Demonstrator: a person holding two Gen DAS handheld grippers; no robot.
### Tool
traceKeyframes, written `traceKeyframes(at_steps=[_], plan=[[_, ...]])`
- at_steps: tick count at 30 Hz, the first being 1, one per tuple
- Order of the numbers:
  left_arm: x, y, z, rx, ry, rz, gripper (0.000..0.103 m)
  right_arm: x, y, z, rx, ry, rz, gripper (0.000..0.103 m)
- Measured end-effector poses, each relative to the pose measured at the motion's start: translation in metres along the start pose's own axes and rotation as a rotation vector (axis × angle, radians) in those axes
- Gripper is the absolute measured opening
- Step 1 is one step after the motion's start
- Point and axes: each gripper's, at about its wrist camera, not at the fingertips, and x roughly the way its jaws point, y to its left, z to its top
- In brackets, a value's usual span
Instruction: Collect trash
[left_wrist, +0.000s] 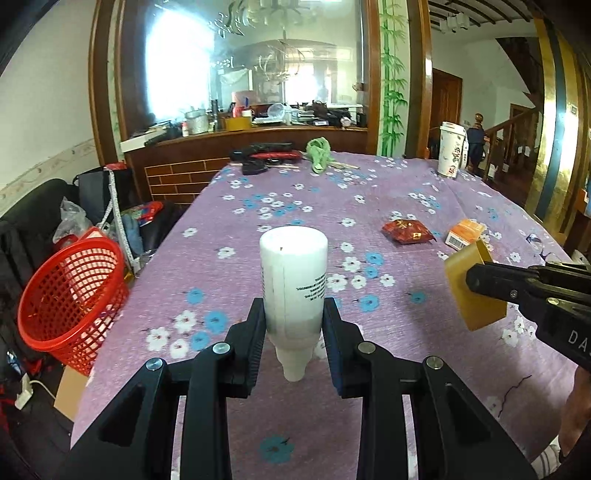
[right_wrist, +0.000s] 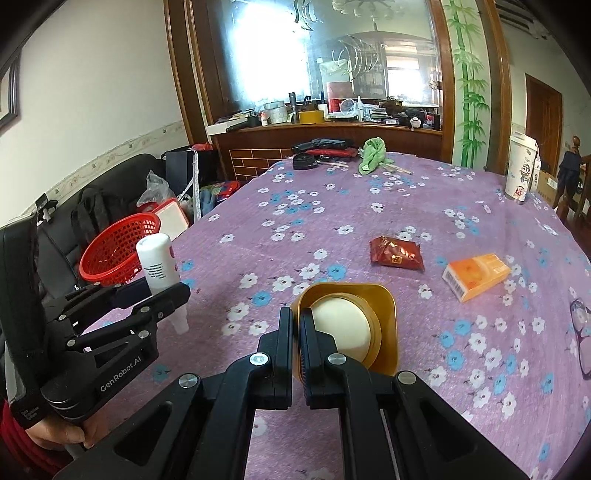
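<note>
My left gripper (left_wrist: 294, 317) is shut on a white plastic bottle (left_wrist: 293, 280), held upside down above the table; it also shows in the right wrist view (right_wrist: 159, 266). My right gripper (right_wrist: 296, 325) is shut on the rim of a yellow square tub (right_wrist: 384, 332) with a white round inside; the tub also shows in the left wrist view (left_wrist: 474, 288). A red snack wrapper (right_wrist: 397, 254) and an orange carton (right_wrist: 476, 275) lie on the purple flowered tablecloth (right_wrist: 369, 206). A red mesh basket (left_wrist: 70, 295) stands off the table's left edge.
A tall white cup (right_wrist: 521, 168) stands at the far right. A green cloth (right_wrist: 371, 153), dark items (right_wrist: 321, 146) and sticks lie at the far end. Glasses (right_wrist: 580, 332) lie at the right edge. A black sofa with bags (right_wrist: 92, 214) is on the left.
</note>
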Motion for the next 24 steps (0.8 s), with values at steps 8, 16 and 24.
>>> traceKeyframes(at_steps=[8, 16, 24], plan=[[-0.010, 0.004, -0.003, 0.004, -0.030, 0.032, 0.029, -0.004, 0.013, -0.001, -0.016, 0.003, -0.004, 0.004], [-0.009, 0.002, -0.005, 0.011, -0.031, 0.044, 0.029, 0.000, 0.011, 0.000, -0.010, 0.013, 0.001, 0.004], [-0.008, 0.005, -0.007, 0.013, -0.033, 0.057, 0.029, 0.002, 0.010, 0.000, -0.002, 0.017, 0.007, 0.004]])
